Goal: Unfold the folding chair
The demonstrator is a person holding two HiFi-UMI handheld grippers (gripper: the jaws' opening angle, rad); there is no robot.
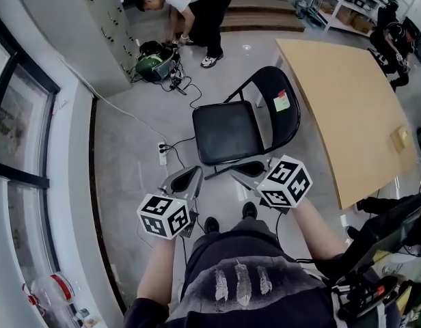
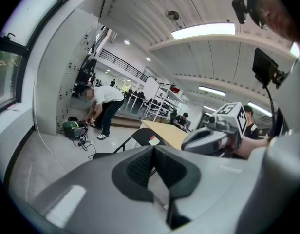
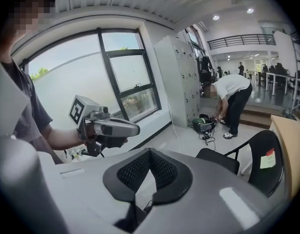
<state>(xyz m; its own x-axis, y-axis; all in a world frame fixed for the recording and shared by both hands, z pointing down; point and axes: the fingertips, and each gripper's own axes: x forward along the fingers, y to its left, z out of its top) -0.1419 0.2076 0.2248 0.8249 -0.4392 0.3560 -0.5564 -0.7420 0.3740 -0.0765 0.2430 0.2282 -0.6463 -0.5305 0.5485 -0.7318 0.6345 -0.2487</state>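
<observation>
Folding chair (image 1: 227,132) already opened up, both grippers empty

It's standing on the grey floor (image 1: 135,149) right in front of the person, seat flat and backrest up, just beside the corner of the wooden table (image 1: 347,101). Left gripper (image 1: 185,180) and right gripper (image 1: 248,169) both have their jaws closed all the way on nothing, hovering side by side near the seat's front edge, not touching it.

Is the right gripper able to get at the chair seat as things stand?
Probably yes: the right gripper sits just short of the front edge of the chair seat, with nothing between them, though its jaws are shut.
</observation>
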